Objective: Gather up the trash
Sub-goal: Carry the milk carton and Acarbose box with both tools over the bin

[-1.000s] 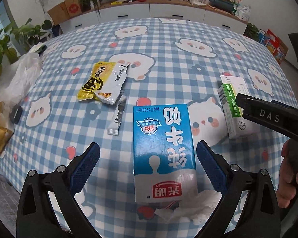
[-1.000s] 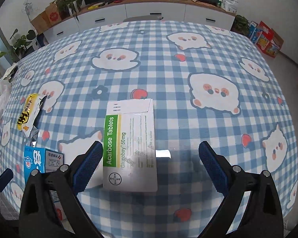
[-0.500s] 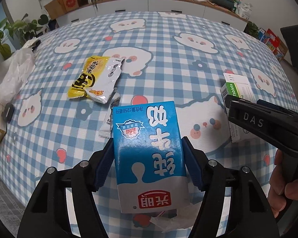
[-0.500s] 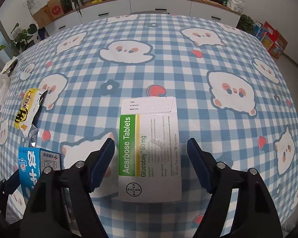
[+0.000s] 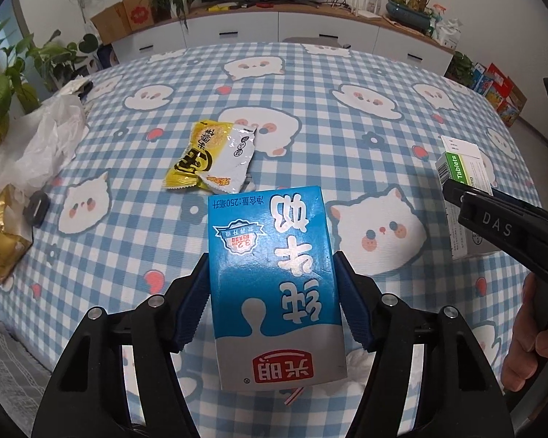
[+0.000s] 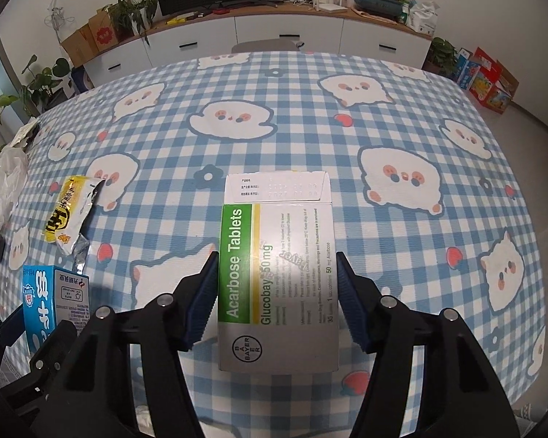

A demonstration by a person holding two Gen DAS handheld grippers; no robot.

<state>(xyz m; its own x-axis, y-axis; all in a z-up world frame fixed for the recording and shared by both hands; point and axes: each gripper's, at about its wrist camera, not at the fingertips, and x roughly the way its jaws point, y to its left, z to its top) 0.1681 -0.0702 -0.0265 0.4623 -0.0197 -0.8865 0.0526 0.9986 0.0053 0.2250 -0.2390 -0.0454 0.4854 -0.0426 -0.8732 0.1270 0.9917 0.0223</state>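
Observation:
My left gripper is shut on a blue milk carton and holds it above the checked tablecloth. The carton also shows at the lower left of the right wrist view. My right gripper is shut on a white and green tablet box, also seen at the right of the left wrist view. A yellow snack wrapper lies on the cloth beyond the carton. A crumpled white tissue lies under the carton.
A white plastic bag and a gold wrapper lie at the table's left edge, with a small dark object between them. White cabinets, a TV and plants stand behind the table.
Both grippers have closed, the left on the milk carton and the right on the tablet box. Both items have lifted a little off the cloth.

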